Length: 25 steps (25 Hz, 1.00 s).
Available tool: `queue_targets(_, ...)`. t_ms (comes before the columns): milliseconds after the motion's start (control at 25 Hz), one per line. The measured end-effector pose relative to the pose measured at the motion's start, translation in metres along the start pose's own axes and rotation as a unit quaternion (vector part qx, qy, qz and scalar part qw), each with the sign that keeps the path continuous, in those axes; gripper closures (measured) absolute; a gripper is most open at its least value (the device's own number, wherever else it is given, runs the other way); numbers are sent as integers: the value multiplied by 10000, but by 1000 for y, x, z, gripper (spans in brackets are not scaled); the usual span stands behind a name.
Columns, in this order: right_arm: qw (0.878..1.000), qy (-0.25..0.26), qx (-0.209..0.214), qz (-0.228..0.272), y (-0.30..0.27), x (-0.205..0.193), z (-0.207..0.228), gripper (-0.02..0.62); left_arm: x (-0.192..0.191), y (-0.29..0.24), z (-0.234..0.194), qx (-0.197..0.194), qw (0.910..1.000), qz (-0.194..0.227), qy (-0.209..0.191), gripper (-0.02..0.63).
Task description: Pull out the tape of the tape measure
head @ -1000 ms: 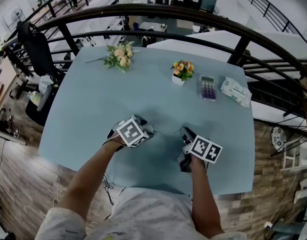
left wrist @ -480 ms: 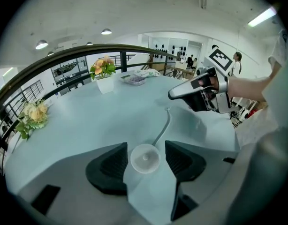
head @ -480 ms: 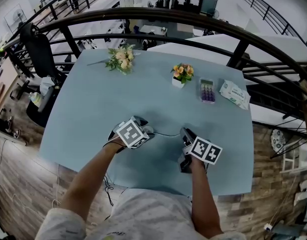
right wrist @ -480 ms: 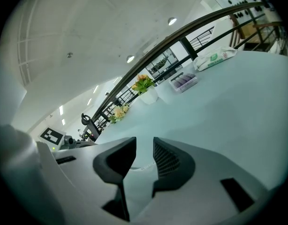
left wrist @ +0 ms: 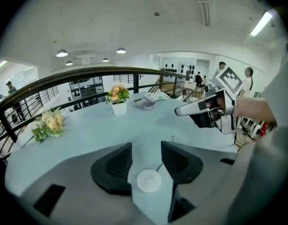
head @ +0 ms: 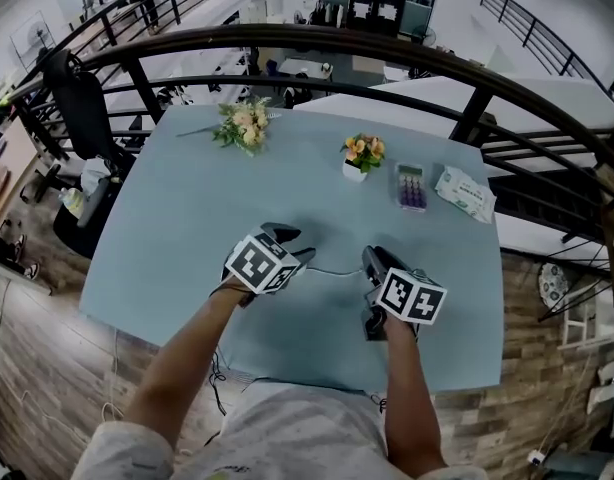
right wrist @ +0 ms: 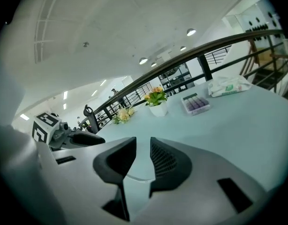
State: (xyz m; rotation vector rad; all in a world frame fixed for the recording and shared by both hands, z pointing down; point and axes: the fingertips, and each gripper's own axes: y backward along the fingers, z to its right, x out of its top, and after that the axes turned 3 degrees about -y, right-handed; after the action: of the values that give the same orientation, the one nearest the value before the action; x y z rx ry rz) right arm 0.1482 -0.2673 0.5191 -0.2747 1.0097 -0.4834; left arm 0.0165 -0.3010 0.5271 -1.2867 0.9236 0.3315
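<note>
tape measure (left wrist: 148, 180) = small white round case on the table (head: 187, 228), well to the near side of the flower pot (head: 356, 168) and a bit left of it; thin tape (head: 337, 271) already runs out of it rightward, ending in a small tab (left wrist: 172, 138), also near side of that pot; left gripper (left wrist: 146, 143) hangs over the case; its jaws have just been closing but stand apart, and the case shows in the gap with table on both sides, so pads aren't on it; right gripper (right wrist: 143, 138) sits over the tab end, nearer than the pot and slightly right; its jaws have eased open a little to a narrow slot, nothing clamped; faint line low in the slot looks like the tape below, can't confirm; my read: a short run is out and neither claw holds anything; if more length is wanted, next move needs left down and clamped on the case, right down to pinch the tab, then draw them apart straight along the table so the tape doesn't twist or snap back
</note>
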Motion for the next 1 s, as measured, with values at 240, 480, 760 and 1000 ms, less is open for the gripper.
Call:
queue_targets(240, 9983, 557, 53, 141, 9, 25, -21, 503, 28, 20, -7, 329, 9978, 542, 211, 440)
queue_targets(480, 9922, 1203, 27, 331, 22, 47, -40, 505, 53, 46, -8, 689, 9926, 958, 280, 497)
queue_targets(760, 9822, 1774, 28, 613, 39, 67, -63, 531, 68, 72, -8, 1106, 9835, 1349, 470, 532)
queue_targets(1000, 9739, 2081, 42, 907, 55, 78, -79, 566, 75, 94, -2, 1388, 9754, 1641, 486, 560)
